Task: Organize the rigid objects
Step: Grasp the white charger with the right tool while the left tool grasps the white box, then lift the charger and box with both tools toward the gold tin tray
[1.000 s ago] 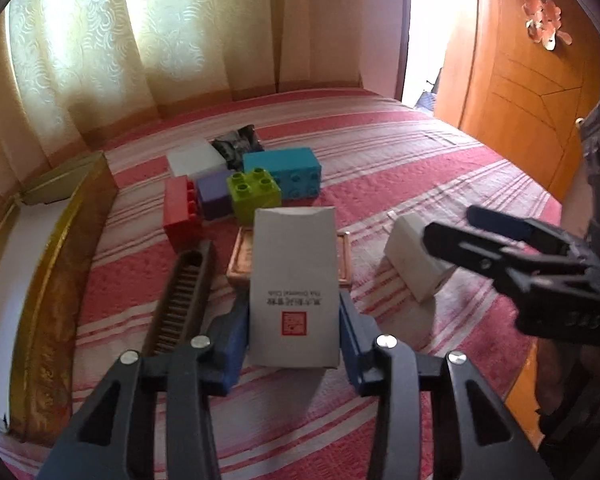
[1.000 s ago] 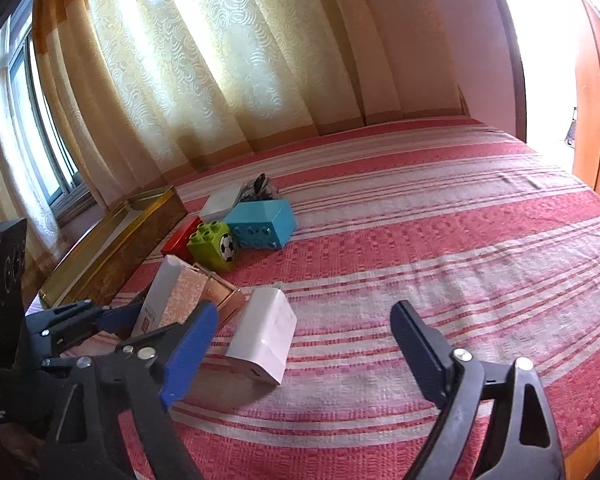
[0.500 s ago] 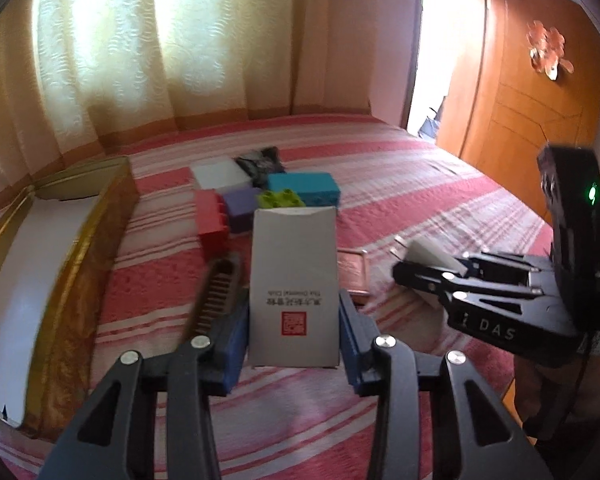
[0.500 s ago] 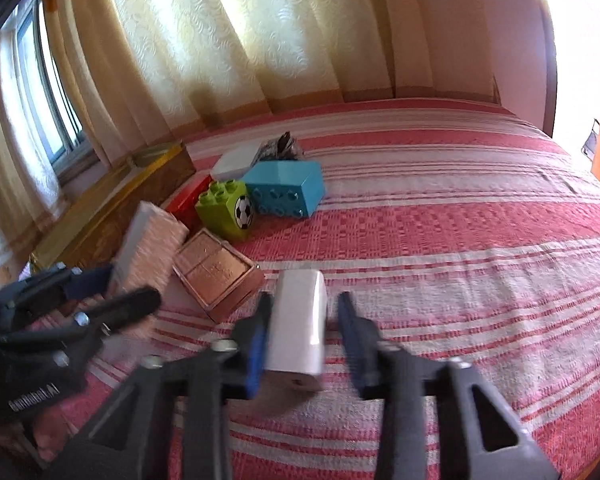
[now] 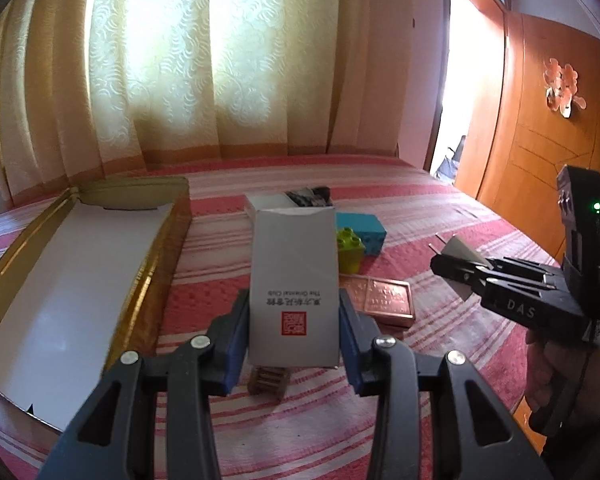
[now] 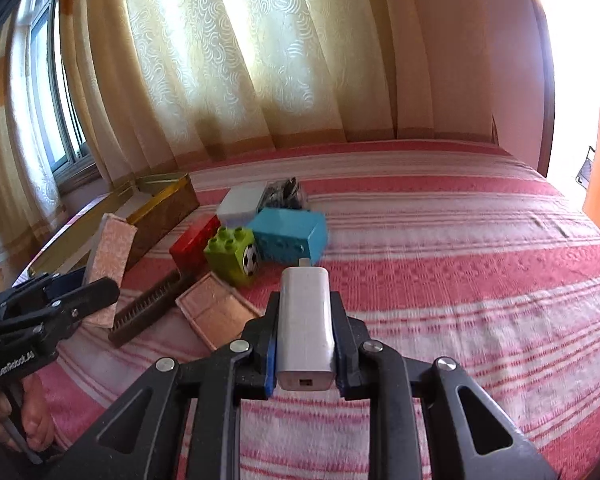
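Observation:
My left gripper (image 5: 294,336) is shut on a tall grey-white carton (image 5: 294,276) with a red stamp, held upright above the bed. The right wrist view shows that gripper (image 6: 76,284) at the left with the carton (image 6: 110,256) in it. My right gripper (image 6: 305,344) is shut on a white plug-in charger (image 6: 305,320), its prongs pointing away. From the left wrist view, the right gripper (image 5: 448,266) hangs at the right with the charger (image 5: 458,250) in its jaws. An open gold box (image 5: 60,280) with a white inside lies to the left.
On the striped bedspread lie a brown comb (image 6: 152,304), a copper tin (image 6: 216,312), red (image 6: 194,244), green (image 6: 234,254) and blue (image 6: 288,238) bricks, a white box (image 6: 240,202) and a dark bundle (image 6: 284,194). Curtains hang behind; a wooden door (image 5: 540,140) stands at the right.
My right gripper went from open to shut on the charger and lifted it off the bed. My left gripper carried the carton up and toward the gold box.

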`<state>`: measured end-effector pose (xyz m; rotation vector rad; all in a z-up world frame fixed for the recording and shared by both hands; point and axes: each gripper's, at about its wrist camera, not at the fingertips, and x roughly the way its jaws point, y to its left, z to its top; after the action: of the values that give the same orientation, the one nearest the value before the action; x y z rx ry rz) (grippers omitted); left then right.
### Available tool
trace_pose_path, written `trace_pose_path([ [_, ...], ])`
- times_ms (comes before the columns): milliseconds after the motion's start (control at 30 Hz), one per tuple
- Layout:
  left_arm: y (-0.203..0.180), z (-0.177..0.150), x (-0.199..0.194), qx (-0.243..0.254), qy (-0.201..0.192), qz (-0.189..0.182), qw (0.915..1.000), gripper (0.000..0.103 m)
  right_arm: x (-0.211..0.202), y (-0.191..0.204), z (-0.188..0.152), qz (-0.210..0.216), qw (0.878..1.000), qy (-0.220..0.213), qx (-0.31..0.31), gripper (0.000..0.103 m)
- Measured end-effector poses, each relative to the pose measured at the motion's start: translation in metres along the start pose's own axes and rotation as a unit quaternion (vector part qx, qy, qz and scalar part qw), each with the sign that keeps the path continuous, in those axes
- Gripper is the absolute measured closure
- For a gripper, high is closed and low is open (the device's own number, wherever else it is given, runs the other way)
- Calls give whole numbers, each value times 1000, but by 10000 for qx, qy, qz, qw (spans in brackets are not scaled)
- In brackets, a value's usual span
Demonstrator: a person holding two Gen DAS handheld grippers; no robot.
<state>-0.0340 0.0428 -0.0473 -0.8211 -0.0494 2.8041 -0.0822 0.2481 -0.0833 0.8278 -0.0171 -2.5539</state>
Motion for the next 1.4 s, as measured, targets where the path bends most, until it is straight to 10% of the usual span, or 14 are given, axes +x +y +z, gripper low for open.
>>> trace_pose_path([
  [400,21,-1,-24,-129,-733,204,9970,63,7,20,6,127,9993,-356,7,80],
  [1400,69,-10,-47,-598,-1055,334,9921,63,9,103,4,1367,9862,-715,-601,80],
])
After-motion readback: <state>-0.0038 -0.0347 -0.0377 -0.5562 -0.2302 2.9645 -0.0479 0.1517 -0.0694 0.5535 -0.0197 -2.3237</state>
